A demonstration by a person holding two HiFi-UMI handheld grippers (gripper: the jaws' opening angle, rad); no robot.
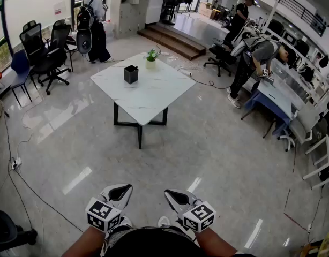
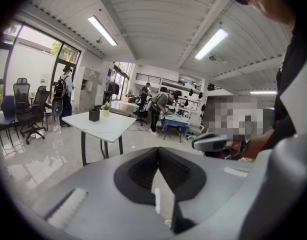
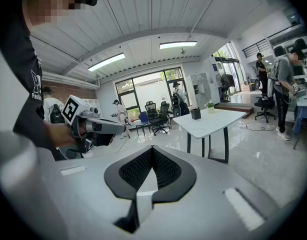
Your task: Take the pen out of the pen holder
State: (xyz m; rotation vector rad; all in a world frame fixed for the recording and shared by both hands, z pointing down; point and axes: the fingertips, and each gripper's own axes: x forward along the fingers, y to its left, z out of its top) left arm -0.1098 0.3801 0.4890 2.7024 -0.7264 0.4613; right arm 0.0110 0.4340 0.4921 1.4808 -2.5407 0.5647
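Observation:
A black pen holder (image 1: pixel 131 74) stands on a white marble-top table (image 1: pixel 154 98) far ahead of me, beside a small potted plant (image 1: pixel 151 58). No pen can be made out at this distance. My left gripper (image 1: pixel 123 188) and right gripper (image 1: pixel 170 194) are held low and close to my body, well short of the table, both shut with nothing between their jaws. In the left gripper view the pen holder (image 2: pixel 94 115) shows small on the table (image 2: pixel 111 126), past the left gripper (image 2: pixel 157 149). In the right gripper view the pen holder (image 3: pixel 195 114) sits beyond the right gripper (image 3: pixel 152 148).
Glossy floor lies between me and the table. Black office chairs (image 1: pixel 44 47) stand at the left, steps (image 1: pixel 172 40) behind the table, and desks (image 1: pixel 277 98) with people at the right. A cable (image 1: pixel 25 183) runs over the floor at my left.

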